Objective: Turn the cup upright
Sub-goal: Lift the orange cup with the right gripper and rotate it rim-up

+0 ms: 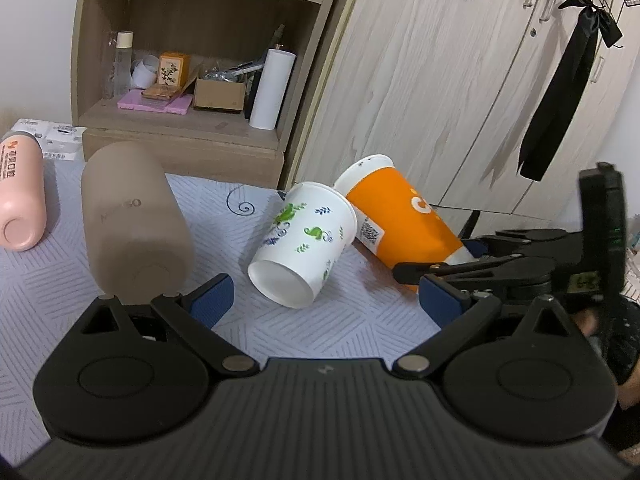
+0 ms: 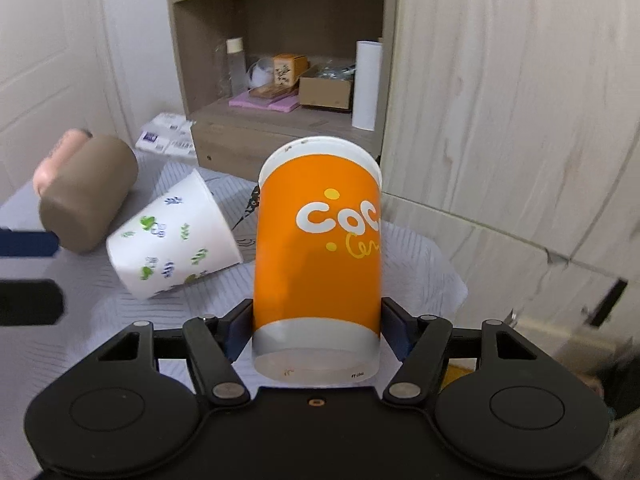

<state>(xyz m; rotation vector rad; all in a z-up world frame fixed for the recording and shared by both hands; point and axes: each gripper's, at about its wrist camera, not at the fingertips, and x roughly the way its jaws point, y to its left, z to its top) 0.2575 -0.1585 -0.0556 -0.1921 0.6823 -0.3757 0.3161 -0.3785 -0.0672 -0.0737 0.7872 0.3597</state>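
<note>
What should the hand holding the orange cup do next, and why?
Probably tip the base down. The right gripper has its fingers shut on the orange cup near its base, and the cup leans tilted beside the white leafy cup, not yet upright. The left gripper is open and idle.

place: we see a home bedroom | evidence: wooden shelf unit (image 1: 180, 60) holding toiletries | right of shelf: wardrobe doors (image 1: 460, 92) with hanging black ribbon (image 1: 568, 92)
</note>
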